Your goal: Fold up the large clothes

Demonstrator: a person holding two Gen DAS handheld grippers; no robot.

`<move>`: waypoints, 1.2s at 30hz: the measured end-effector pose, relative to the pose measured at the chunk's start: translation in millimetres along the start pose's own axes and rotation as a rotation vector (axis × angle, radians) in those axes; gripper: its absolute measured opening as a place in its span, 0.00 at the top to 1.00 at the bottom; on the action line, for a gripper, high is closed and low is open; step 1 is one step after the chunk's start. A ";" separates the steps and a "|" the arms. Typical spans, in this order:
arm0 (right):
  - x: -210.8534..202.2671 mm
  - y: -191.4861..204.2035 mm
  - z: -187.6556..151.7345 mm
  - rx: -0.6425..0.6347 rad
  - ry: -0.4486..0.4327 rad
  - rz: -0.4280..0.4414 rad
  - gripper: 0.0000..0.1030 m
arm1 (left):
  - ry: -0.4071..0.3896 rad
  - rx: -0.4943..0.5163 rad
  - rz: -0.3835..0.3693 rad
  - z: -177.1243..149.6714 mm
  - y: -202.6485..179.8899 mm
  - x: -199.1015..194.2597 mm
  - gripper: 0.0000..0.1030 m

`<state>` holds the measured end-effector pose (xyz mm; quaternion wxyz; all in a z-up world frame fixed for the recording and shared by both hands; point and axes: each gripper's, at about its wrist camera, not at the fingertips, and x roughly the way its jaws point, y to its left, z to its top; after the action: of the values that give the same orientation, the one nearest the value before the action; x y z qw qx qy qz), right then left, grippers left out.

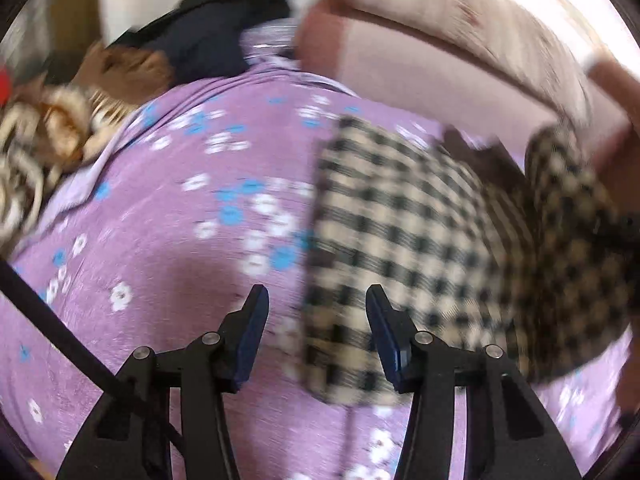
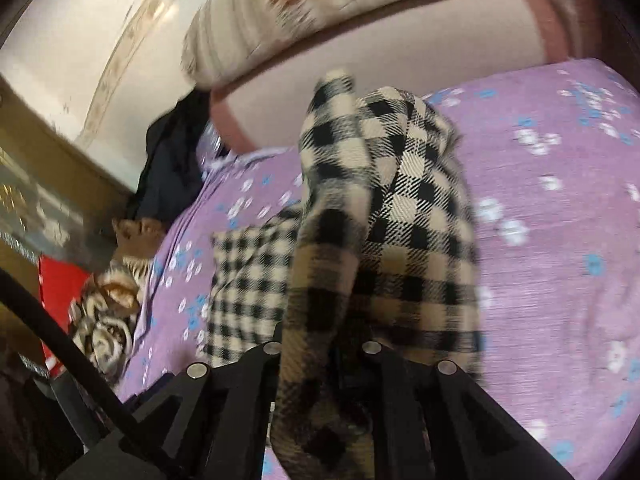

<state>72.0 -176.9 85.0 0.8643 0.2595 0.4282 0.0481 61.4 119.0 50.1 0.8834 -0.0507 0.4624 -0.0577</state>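
A cream-and-black checked garment (image 1: 400, 240) lies on a purple flowered bedsheet (image 1: 180, 240), its right part lifted. My left gripper (image 1: 316, 300) is open and empty, hovering just above the garment's left edge. In the right wrist view the same garment (image 2: 380, 208) hangs bunched up from my right gripper (image 2: 320, 360), which is shut on its fabric; the fingertips are hidden under the cloth. The rest of the garment (image 2: 248, 280) trails onto the sheet (image 2: 560, 240).
A dark navy garment (image 1: 208, 36) and a brown patterned heap (image 1: 52, 140) lie at the bed's far left. A pink headboard (image 1: 420, 68) with a pillow stands behind. A red box (image 2: 60, 292) sits beside the bed.
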 end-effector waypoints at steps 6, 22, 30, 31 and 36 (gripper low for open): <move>57.0 34.2 -10.1 -0.019 0.083 -0.020 0.91 | -0.052 -0.116 -0.012 18.1 40.8 2.1 0.52; 63.3 48.2 -6.7 -0.049 0.134 0.243 0.61 | -0.068 -0.119 -0.187 29.2 14.9 14.3 0.39; 22.9 11.2 -6.6 -0.024 0.015 0.134 0.61 | -0.065 -0.003 -0.269 23.0 -45.8 11.2 0.38; 21.4 5.1 -8.2 -0.019 0.008 0.117 0.61 | -0.081 0.020 -0.275 22.4 -53.3 7.2 0.38; 13.5 -19.6 -13.7 -0.005 -0.016 0.072 0.61 | -0.127 0.144 -0.323 18.2 -93.9 -6.8 0.24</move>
<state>67.3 -184.1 58.9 0.8660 0.2731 0.4116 0.0779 67.4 27.9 79.4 0.8915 -0.0646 0.3860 -0.2282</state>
